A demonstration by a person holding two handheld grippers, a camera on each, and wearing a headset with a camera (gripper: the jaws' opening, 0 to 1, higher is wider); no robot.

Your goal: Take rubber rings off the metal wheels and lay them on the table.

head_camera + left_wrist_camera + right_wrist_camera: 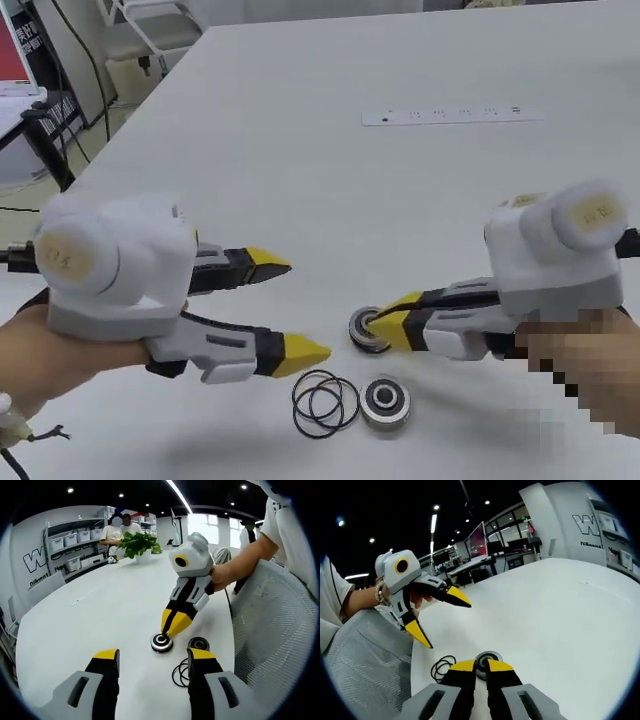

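Observation:
A metal wheel [366,331] with a dark ring around it stands tilted on the white table [330,190]; my right gripper [385,322] is shut on its edge. The right gripper view has the same wheel [487,658] just past my closed tips [481,668]. A second wheel [385,402] lies flat near the front edge. Beside it sit loose black rubber rings [322,403], overlapping. My left gripper [287,306] hovers open to the left with nothing between its fingers. From the left gripper view [153,656], the held wheel [162,642], the flat wheel [199,643] and the rings [181,674] lie ahead.
A white power strip [453,116] lies far back on the table. A grey mesh chair [270,630] stands at the table's near edge. A potted plant [140,542] sits at the far end, with people standing behind it.

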